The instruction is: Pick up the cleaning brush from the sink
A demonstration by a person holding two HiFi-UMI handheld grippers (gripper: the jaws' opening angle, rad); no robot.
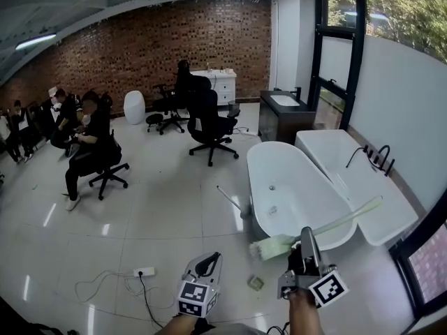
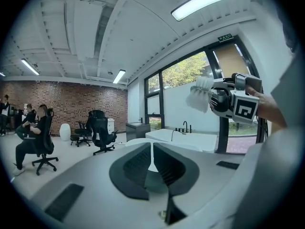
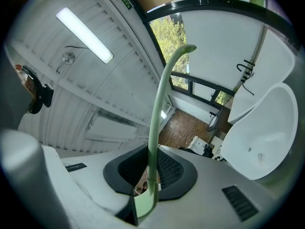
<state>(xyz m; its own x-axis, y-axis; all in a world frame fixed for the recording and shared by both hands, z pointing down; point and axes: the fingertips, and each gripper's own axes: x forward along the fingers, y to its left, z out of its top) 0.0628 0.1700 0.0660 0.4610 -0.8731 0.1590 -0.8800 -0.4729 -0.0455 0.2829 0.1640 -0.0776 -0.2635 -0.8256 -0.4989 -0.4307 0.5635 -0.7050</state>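
The cleaning brush (image 1: 328,223) is pale green, with a long thin handle and a whitish bristle head (image 1: 269,248). My right gripper (image 1: 304,237) is shut on the handle near the head and holds the brush in the air in front of the oval tub. In the right gripper view the handle (image 3: 159,109) rises from between the jaws (image 3: 151,175) and curves away. My left gripper (image 1: 208,260) is lower left of it, shut and empty (image 2: 151,163). The left gripper view shows the brush head (image 2: 200,95) and the right gripper (image 2: 233,101) at upper right.
A white oval bathtub (image 1: 279,160) and a rectangular tub (image 1: 328,145) with a black faucet (image 1: 380,158) stand at the right. A power strip with cable (image 1: 144,271) and a small object (image 1: 256,283) lie on the floor. Office chairs (image 1: 209,128) and seated people (image 1: 91,145) are beyond.
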